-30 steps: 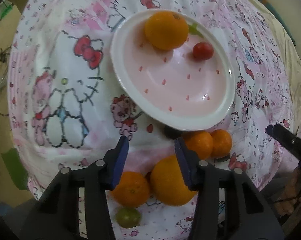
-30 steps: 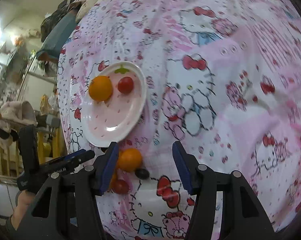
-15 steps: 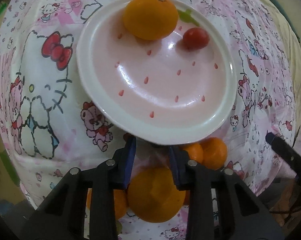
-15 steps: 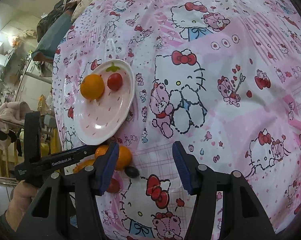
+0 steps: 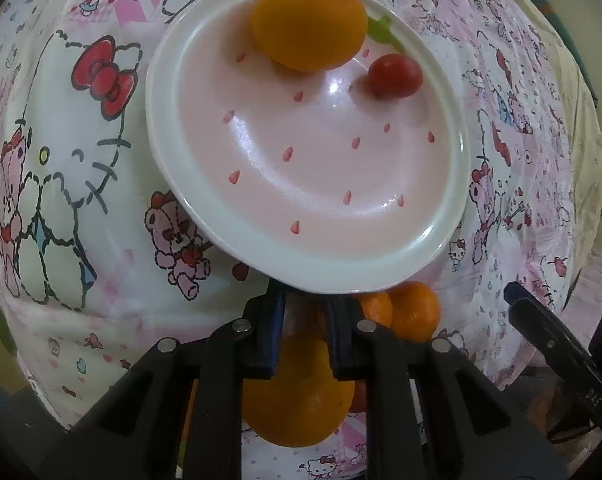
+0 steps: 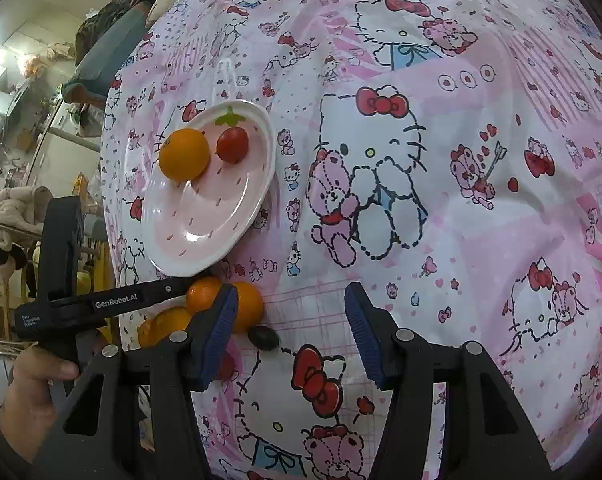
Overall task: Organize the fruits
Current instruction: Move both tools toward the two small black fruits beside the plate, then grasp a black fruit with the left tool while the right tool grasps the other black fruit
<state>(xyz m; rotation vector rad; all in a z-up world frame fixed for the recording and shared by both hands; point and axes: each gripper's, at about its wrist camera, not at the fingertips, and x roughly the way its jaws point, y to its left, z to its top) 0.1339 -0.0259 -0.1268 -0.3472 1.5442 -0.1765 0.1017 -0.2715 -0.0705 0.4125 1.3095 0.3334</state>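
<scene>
1. Left wrist view: shows the left gripper pinched almost fully shut, its jaws just closed the last stretch, with the tips tucked against the near rim of the pink plate. Shows no fruit between the pads, only a narrow gap, and cannot settle whether anything is caught at the hidden tips.
2. Same view: finds a large orange and a cherry tomato already on the far side of the plate. Leaves two small oranges just outside the near rim and a bigger orange on the cartoon tablecloth beneath the fingers.
3. Right wrist view: shows the right gripper hovering roughly half open over bare cloth, gripping nothing. Catches a small dark fruit lying loose beside the cluster of oranges, apart from the left tool's tip, and a person's hand wrapped around that tool's handle.
4. Step in hand, as judged: gathering the loose fruit by the rim onto the plate, with most pieces still off it.
5. To do it well: lift slowly and check for a catch first. If empty, reopen wide, centre the pads on one fruit's widest part, and close gently enough not to bruise it.
6. Stay clear of the rim to avoid tipping or sliding the plate, then set the fruit in the bare middle, away from the tomato, which looks ready to roll.
</scene>
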